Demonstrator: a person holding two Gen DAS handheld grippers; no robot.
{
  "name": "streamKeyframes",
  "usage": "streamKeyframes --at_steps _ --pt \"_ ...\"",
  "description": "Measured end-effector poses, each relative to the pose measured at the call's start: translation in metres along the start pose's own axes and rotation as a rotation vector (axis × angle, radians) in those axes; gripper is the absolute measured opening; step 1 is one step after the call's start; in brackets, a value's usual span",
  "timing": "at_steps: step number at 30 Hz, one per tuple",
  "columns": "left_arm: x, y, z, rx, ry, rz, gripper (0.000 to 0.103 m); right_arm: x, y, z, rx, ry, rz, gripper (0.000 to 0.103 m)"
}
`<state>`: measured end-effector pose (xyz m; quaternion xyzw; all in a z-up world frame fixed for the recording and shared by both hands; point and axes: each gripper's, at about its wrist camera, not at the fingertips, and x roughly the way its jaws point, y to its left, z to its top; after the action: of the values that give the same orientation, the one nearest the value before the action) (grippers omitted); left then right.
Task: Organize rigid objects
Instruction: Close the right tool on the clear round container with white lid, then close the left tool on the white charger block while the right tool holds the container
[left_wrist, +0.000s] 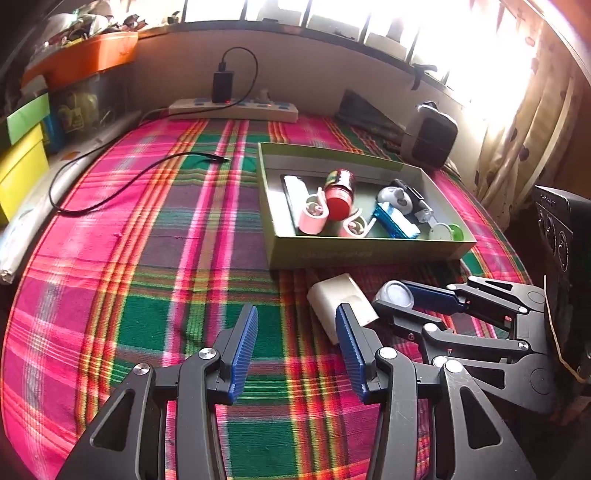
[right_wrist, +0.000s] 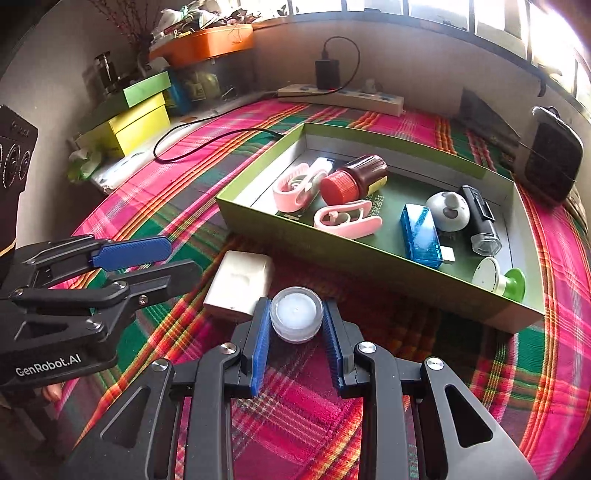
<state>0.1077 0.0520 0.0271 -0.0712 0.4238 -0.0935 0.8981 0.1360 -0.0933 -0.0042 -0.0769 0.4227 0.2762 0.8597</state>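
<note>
Landmark: the shallow green box (right_wrist: 369, 254) lying on the plaid cloth (left_wrist: 147, 258). All positions below are given relative to it.

Right gripper (right_wrist: 295, 317): it points steeply down at the cloth just in front of the box's near wall. Its blue pads (right_wrist: 261, 339) are clamped on a small round clear jar (right_wrist: 295, 314) with white contents, one pad on each side of the jar. In the left wrist view the same gripper (left_wrist: 397, 299) enters from the right, lying low over the cloth in front of the box, with the jar (left_wrist: 397, 293) at its tip.

Left gripper (left_wrist: 297, 332): it is angled downward over the cloth, nearer the camera than the box and to the left of the box's near-left corner. Its jaws stand apart with nothing between them; only cloth shows in the gap. In the right wrist view it (right_wrist: 177, 258) reaches in from the left, its fingers pointing toward a white rectangular block (right_wrist: 240, 284).

The white block lies flat on the cloth just in front of the box's near wall, just beside the jar.

Contents of the box: two pink clips (right_wrist: 347, 219), a brown bottle with a red cap (right_wrist: 354, 181), a blue translucent case (right_wrist: 421, 236), a grey round part (right_wrist: 448, 212), a black cylindrical device (right_wrist: 480, 221), and a white-and-green spool (right_wrist: 498, 278) at the near-right corner.
</note>
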Motion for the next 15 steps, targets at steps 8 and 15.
streamKeyframes --at_steps 8,15 --pt "0.007 -0.018 0.002 0.03 0.019 -0.012 0.048 -0.009 -0.011 -0.006 0.026 -0.016 -0.032 0.029" --pt "0.023 -0.036 0.003 0.058 0.057 0.025 0.049 -0.018 -0.025 -0.011 0.048 -0.034 -0.05 0.029"
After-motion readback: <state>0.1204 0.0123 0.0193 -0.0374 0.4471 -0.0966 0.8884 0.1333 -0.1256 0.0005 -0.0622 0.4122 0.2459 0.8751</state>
